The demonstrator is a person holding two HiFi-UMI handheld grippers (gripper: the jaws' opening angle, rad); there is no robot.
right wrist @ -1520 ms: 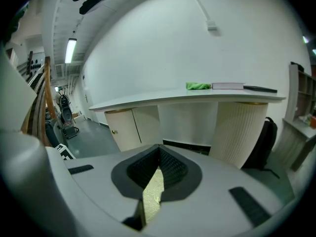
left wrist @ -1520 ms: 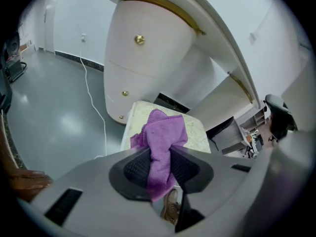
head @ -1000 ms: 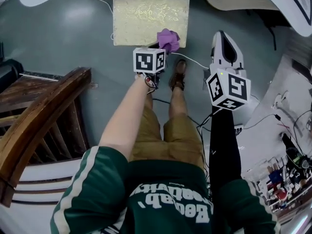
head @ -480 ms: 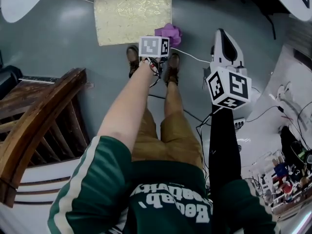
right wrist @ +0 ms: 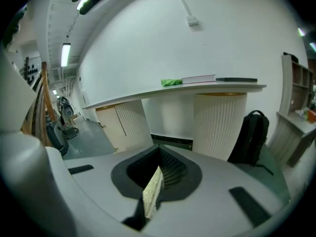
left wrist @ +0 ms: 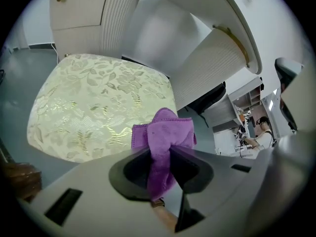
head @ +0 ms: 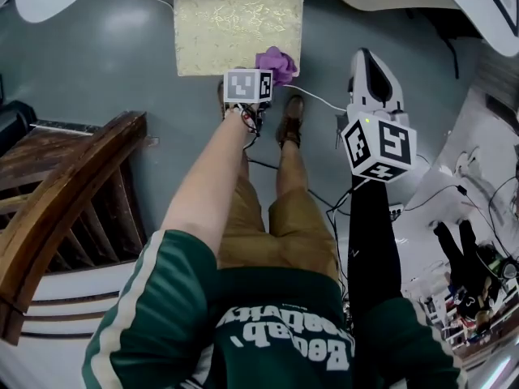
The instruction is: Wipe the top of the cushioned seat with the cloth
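Observation:
The cushioned seat [head: 238, 31] is a pale gold brocade square on the grey floor ahead; it fills the left of the left gripper view [left wrist: 98, 102]. My left gripper [head: 261, 71] hangs over the seat's near right corner, shut on a bunched purple cloth [head: 276, 64]. In the left gripper view the cloth [left wrist: 165, 137] rises out of the left gripper [left wrist: 160, 157], over the seat's near edge; whether it touches the fabric I cannot tell. My right gripper [head: 369, 59] is held off to the right of the seat, above the floor. It [right wrist: 157, 181] is shut with nothing in it.
A dark wooden chair frame [head: 73, 193] stands at the left. A white cable [head: 324, 104] runs over the floor by my shoe [head: 292, 120]. White ribbed desk pedestals [left wrist: 212, 58] stand behind the seat, a black backpack [right wrist: 252, 137] beside one. A cluttered bench [head: 478, 266] is at the right.
The person has shifted their feet near the seat. The left gripper stays by the seat's near right corner with the cloth. The right gripper has hardly moved.

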